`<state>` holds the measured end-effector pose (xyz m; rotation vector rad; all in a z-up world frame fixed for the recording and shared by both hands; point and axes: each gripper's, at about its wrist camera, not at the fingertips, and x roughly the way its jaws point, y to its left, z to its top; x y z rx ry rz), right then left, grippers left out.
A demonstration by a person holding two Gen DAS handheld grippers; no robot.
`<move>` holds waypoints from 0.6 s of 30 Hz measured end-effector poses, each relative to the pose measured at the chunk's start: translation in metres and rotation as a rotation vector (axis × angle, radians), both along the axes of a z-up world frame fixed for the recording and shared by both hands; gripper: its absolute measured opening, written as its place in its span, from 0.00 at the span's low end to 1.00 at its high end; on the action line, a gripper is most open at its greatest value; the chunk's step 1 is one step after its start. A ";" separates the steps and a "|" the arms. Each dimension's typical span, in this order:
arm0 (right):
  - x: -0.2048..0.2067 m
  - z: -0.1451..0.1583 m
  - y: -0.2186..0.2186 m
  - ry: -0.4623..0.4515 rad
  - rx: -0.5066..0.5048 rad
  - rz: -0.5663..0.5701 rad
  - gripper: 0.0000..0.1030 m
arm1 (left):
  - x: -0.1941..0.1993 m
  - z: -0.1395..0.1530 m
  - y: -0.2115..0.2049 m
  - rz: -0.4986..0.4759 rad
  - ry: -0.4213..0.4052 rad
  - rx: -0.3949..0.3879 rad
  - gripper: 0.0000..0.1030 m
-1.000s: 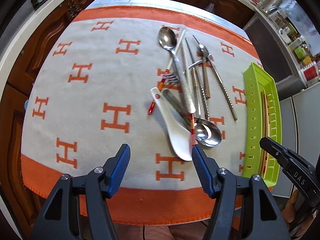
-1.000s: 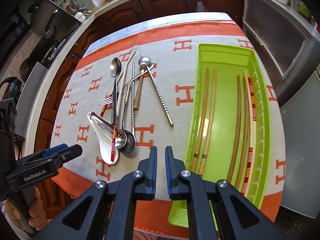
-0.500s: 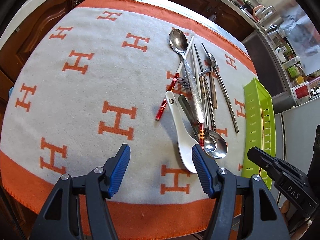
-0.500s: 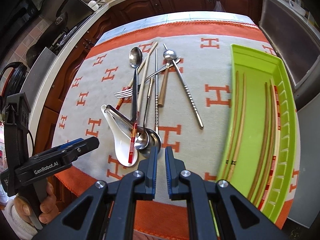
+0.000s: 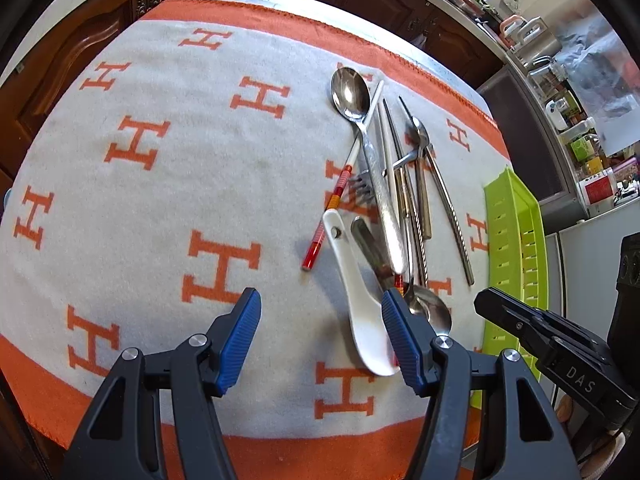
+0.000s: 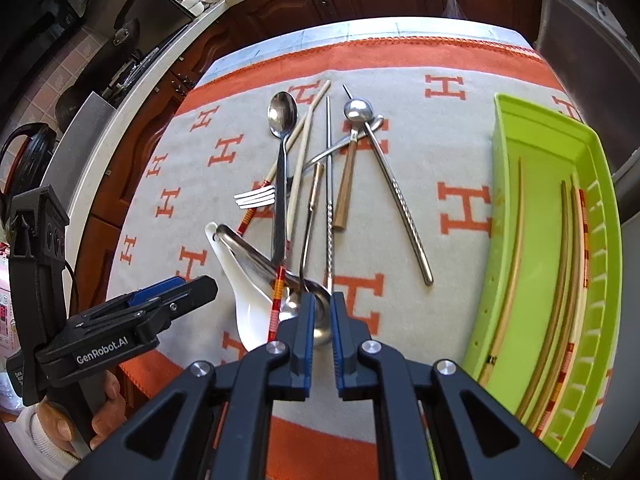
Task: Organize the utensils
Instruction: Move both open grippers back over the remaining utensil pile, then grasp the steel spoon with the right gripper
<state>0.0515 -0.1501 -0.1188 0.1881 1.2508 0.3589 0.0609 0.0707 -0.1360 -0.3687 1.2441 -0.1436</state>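
Utensil pile just ahead of nearly closed, empty right hand-held gripper; contact unclear.

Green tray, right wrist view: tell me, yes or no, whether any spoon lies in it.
No. The green tray holds only chopsticks; the spoons, such as the white spoon, lie on the cloth beside it.

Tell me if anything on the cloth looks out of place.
Yes. The loose utensils lie in a crossed heap on the cloth, not sorted. One red-striped chopstick lies across the white spoon, while its likely mate is already in the green tray.
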 end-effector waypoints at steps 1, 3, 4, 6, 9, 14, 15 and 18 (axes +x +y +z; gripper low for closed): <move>0.003 0.001 0.002 -0.006 0.002 0.004 0.08 | 0.002 0.002 0.001 0.002 -0.006 0.000 0.59; 0.011 0.004 0.007 -0.017 0.009 0.014 0.08 | 0.008 0.005 0.004 0.008 -0.016 -0.004 0.59; 0.015 0.005 0.009 -0.021 0.013 0.019 0.08 | 0.010 0.007 0.006 0.011 -0.021 -0.008 0.59; 0.024 0.007 0.016 -0.029 0.023 0.036 0.08 | 0.017 0.010 0.010 0.019 -0.027 -0.006 0.59; 0.040 0.010 0.027 -0.044 0.029 0.063 0.08 | 0.027 0.012 0.018 0.032 -0.033 -0.001 0.59; 0.071 0.005 0.045 -0.047 0.039 0.099 0.08 | 0.047 0.012 0.031 0.061 -0.031 0.018 0.59; 0.077 0.003 0.048 -0.041 0.042 0.102 0.08 | 0.050 0.011 0.034 0.068 -0.030 0.019 0.59; 0.095 -0.007 0.056 -0.023 0.045 0.106 0.08 | 0.059 0.009 0.042 0.084 -0.025 0.020 0.59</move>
